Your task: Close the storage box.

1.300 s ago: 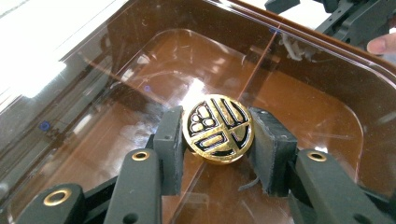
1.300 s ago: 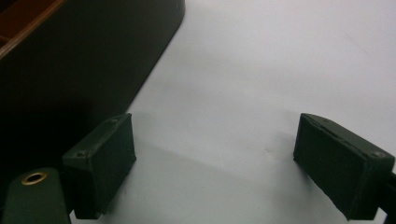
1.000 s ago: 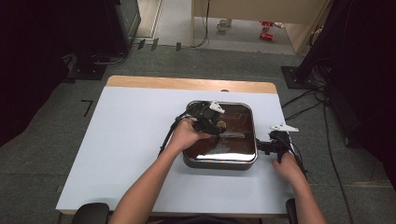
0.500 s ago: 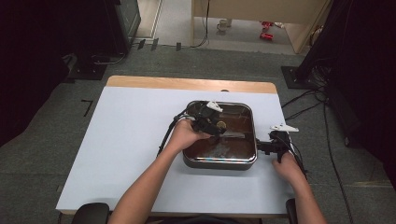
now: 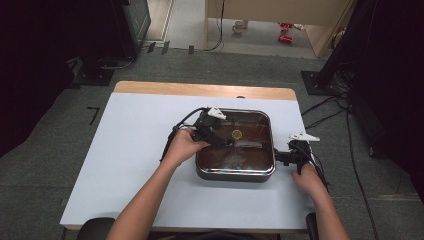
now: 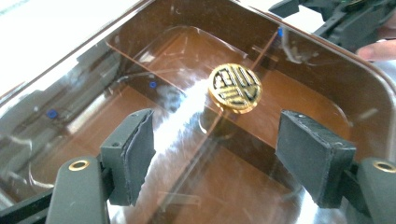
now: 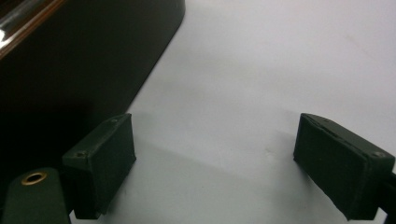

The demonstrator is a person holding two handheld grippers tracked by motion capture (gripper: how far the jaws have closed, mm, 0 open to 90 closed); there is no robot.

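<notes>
Little has changed over the last second: the left tool point(image 6: 215, 158) stays wide, empty, poised over the pan point(image 6: 327, 60), gold coin point(image 6: 235, 87) just ahead; the right tool point(image 7: 215, 163) gapes beside the pan on the surface point(image 7: 280, 70).

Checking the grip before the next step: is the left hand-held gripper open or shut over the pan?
Open. The left hand-held gripper has its jaws spread wide with nothing between them; the gold knob on the glass lid lies beyond them.
</notes>
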